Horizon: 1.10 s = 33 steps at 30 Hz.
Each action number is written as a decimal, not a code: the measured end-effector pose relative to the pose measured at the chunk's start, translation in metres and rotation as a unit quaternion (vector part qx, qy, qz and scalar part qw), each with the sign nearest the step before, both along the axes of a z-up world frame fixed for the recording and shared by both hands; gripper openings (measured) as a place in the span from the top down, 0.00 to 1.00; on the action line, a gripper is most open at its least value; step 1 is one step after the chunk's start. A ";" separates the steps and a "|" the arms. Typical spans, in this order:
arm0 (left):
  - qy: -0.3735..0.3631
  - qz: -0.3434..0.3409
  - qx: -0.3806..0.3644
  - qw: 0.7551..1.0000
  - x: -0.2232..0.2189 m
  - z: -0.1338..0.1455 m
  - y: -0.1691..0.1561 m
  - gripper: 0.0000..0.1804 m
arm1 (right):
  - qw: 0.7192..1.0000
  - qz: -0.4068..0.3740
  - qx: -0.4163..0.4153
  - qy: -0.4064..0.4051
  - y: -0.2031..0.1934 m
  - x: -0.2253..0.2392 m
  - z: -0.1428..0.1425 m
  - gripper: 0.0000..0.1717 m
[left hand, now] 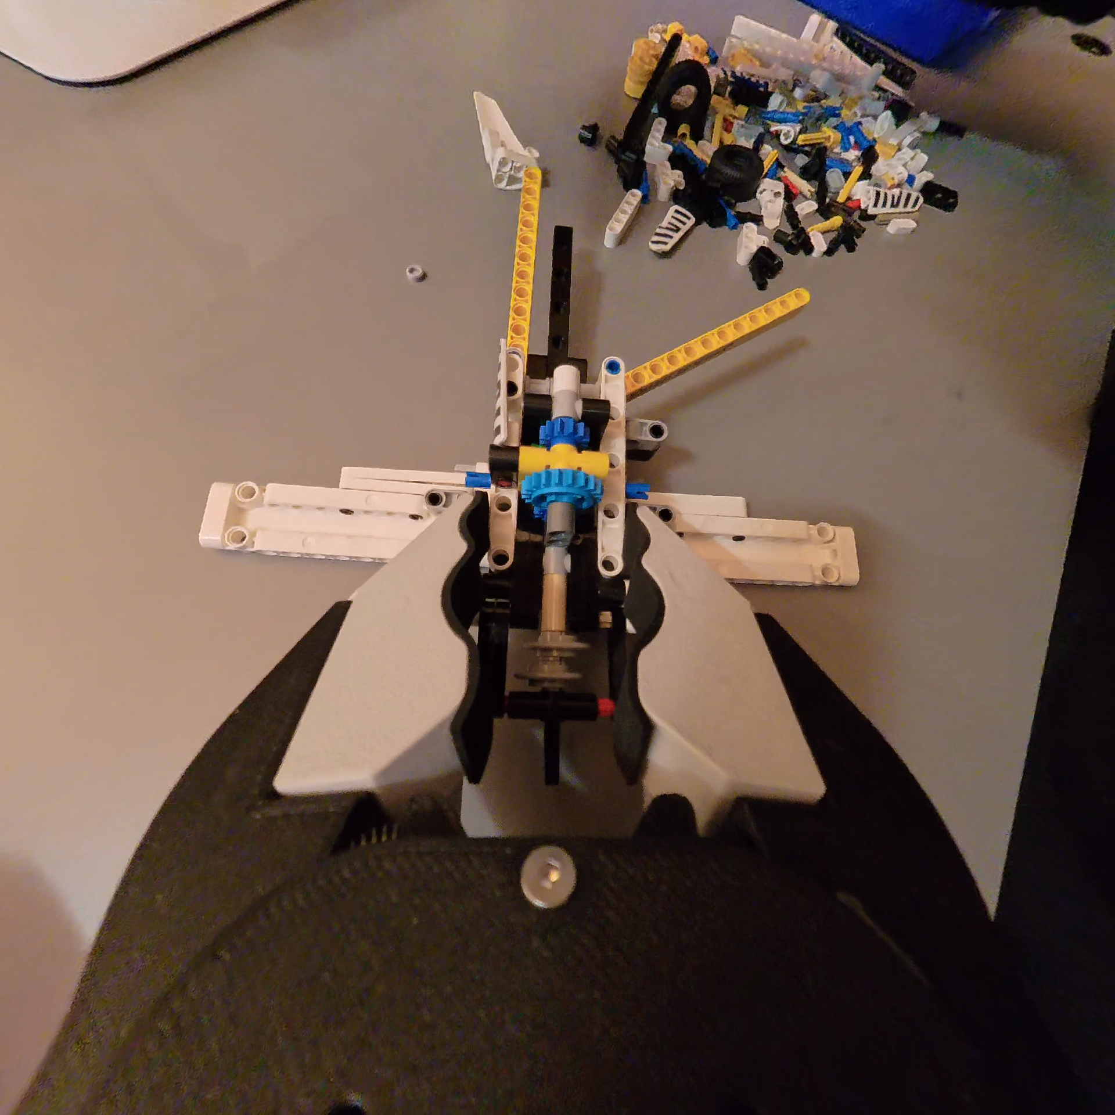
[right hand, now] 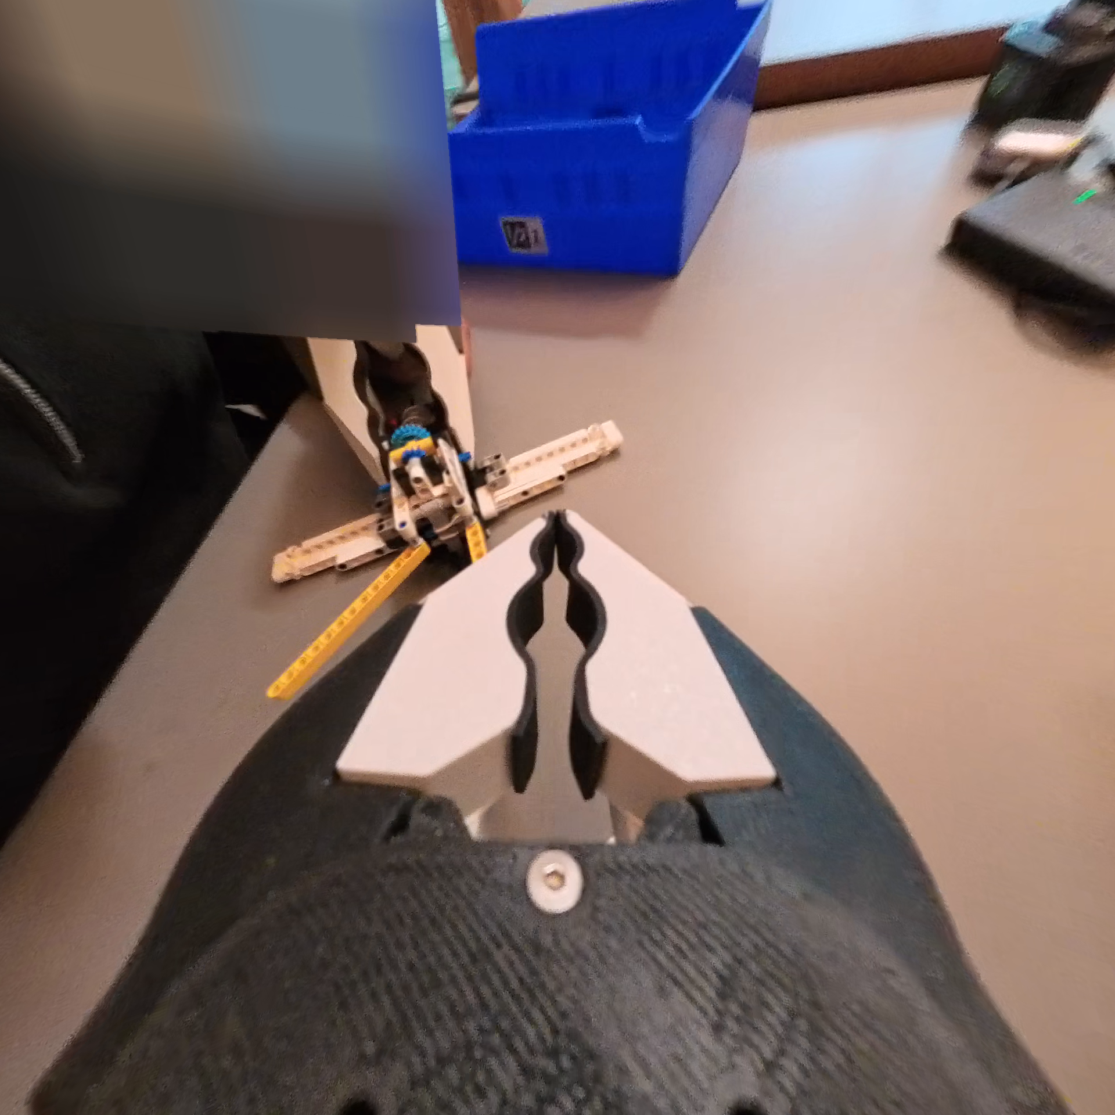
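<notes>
Left gripper apparently clamps the brick model — right gripper clenched bare.

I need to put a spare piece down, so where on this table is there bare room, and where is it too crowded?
Bare grey table lies right of the brick model, between it and the blue bin. Another patch lies left of the model's yellow beam, apart from one small grey ring. Crowded: the loose parts pile and around the model, clamped in the left gripper.
</notes>
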<state>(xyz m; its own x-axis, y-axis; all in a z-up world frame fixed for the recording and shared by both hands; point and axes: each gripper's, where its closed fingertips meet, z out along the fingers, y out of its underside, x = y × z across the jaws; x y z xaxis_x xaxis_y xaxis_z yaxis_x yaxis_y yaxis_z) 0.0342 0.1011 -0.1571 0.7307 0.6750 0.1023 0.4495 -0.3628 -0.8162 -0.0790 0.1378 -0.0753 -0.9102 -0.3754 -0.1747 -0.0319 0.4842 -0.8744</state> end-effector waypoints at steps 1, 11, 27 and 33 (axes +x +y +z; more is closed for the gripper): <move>0.000 0.000 0.000 1.000 -0.001 0.000 0.001 0.75 | 0.999 -0.006 -0.004 0.031 0.000 0.002 0.002 1.00; 0.004 -0.005 -0.004 1.000 -0.001 0.000 0.002 0.75 | 0.988 0.113 0.086 0.058 -0.046 0.080 -0.039 0.94; -0.008 -0.009 0.012 1.000 -0.002 0.001 0.003 0.75 | 0.940 0.212 0.263 0.054 -0.049 0.097 -0.056 0.96; -0.009 -0.010 0.013 1.000 -0.001 0.001 0.003 0.75 | 0.910 0.229 0.333 0.091 -0.047 0.101 -0.063 0.96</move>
